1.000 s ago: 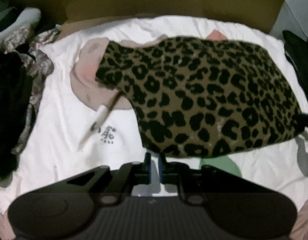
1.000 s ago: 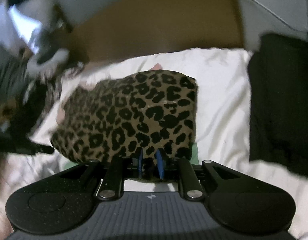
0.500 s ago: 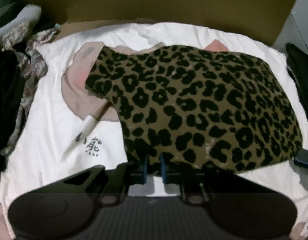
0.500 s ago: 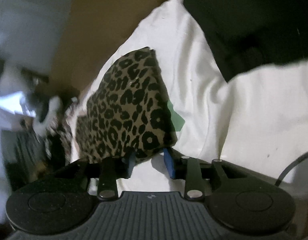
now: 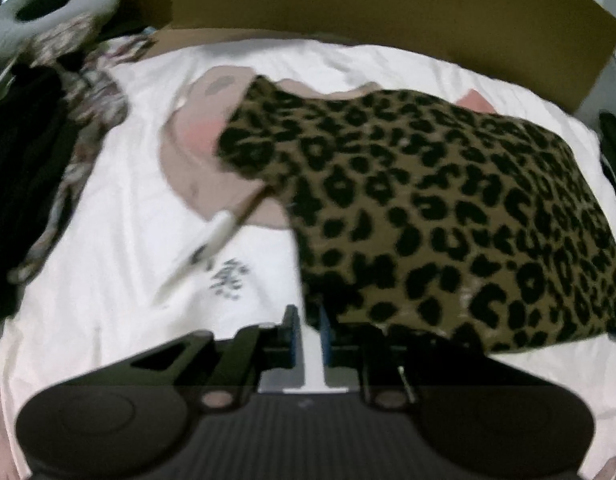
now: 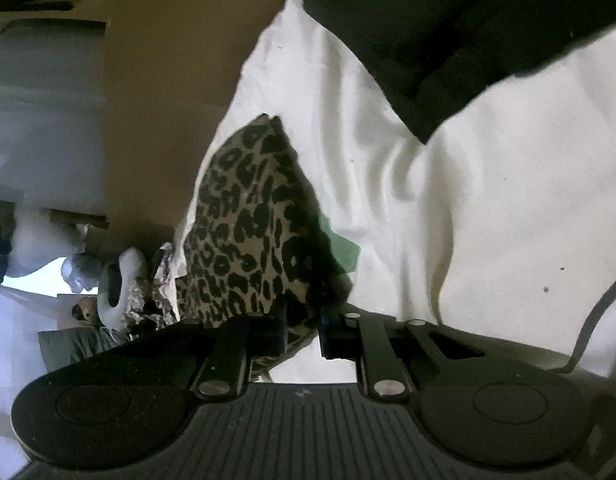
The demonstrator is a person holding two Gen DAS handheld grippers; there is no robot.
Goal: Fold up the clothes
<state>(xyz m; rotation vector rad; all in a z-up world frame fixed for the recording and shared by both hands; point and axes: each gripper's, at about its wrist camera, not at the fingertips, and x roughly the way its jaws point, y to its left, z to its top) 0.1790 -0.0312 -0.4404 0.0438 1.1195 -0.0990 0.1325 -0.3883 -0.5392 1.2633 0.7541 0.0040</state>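
A white sheet (image 5: 119,240) printed with a cartoon is spread over the surface. Brown cardboard (image 5: 388,4) is stood behind it. Dim light is seen throughout the room.

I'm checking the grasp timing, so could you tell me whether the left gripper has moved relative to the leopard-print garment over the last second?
Yes. The left gripper has shifted toward the leopard-print garment: its fingertips sat just short of the hem before, and now meet its near left corner.
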